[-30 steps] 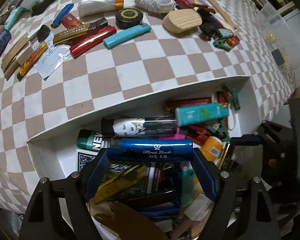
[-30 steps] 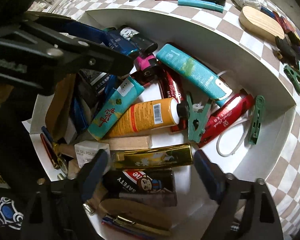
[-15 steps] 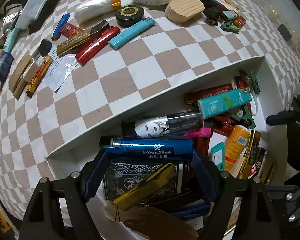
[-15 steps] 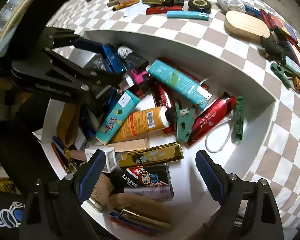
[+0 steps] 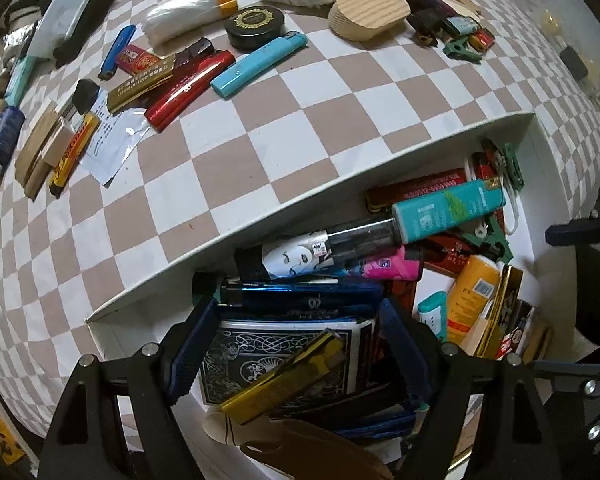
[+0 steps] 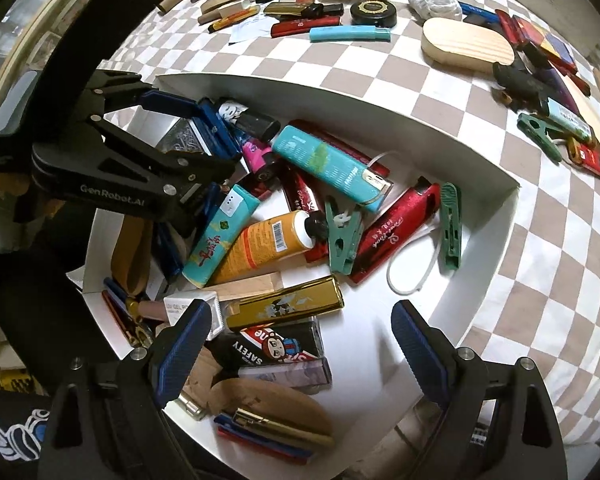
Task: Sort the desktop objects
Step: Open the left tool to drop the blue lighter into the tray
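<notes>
My left tongs (image 5: pixel 294 308) pointed straight down into the white box (image 5: pixel 340 168). They were clamped on the blue lighter (image 5: pixel 300 292), which lay sideways between the two tips, over the left end of the box. Just under it, toward 6 o'clock, I saw the pack of cards (image 5: pixel 276 356) with a gold lighter (image 5: pixel 284 376) lying slanted on top.

Out on the checked cloth (image 5: pixel 260 140), at 11 o'clock from my left tongs, a red lighter (image 5: pixel 188 92) lay beside a light blue lighter (image 5: pixel 260 64). At 12 o'clock sat a round black tin (image 5: pixel 254 26). At 1 o'clock sat a wooden block (image 5: pixel 368 12). Inside the box, at 2 o'clock, a teal lighter (image 5: pixel 448 212) rested on top of other things.

My right tongs (image 6: pixel 300 312) hung over the near side of the box with the tips wide apart and nothing between them. From there, I could see the left tongs at 10 o'clock. Right at 12 o'clock lay another gold lighter (image 6: pixel 284 306), and past it an orange tube (image 6: pixel 268 244). A green peg (image 6: pixel 342 236) touched the tube's black cap. At 1 o'clock lay a shiny red lighter (image 6: pixel 396 232), near the box's right wall.
</notes>
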Action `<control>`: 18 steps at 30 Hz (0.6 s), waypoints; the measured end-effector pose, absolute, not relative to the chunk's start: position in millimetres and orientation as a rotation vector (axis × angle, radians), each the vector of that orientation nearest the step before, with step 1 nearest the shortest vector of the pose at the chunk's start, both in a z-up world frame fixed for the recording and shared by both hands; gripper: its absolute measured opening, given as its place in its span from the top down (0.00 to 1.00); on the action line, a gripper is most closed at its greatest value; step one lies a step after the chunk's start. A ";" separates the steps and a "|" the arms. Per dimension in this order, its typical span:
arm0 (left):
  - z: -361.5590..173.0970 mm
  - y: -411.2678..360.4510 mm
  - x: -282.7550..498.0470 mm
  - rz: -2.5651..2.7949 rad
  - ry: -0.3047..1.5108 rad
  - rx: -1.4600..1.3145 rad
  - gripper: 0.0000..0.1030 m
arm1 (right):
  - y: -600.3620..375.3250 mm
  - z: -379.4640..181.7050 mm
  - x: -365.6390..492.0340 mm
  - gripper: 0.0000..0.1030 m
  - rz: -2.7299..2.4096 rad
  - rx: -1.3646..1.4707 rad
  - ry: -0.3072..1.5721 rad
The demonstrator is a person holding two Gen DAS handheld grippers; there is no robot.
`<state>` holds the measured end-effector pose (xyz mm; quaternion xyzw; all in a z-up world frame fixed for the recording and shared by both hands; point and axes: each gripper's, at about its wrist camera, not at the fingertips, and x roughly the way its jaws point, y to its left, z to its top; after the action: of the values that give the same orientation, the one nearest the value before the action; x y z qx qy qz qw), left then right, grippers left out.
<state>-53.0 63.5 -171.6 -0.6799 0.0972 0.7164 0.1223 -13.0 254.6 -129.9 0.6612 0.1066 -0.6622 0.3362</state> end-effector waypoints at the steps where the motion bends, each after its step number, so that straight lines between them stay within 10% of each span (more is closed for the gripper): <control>1: -171.2 62.1 -53.3 2.090 0.269 -1.988 0.20 | 252.2 -134.4 -13.1 0.11 -1.727 1.724 0.279; 18: -128.2 44.7 -44.1 2.112 0.020 -1.870 0.07 | 228.9 -133.7 -17.6 0.11 -1.760 1.685 0.254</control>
<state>-44.1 44.7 -128.2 -0.6543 0.0069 0.7392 0.1597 -17.6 228.9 -133.7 0.6470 0.0975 -0.6759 0.3393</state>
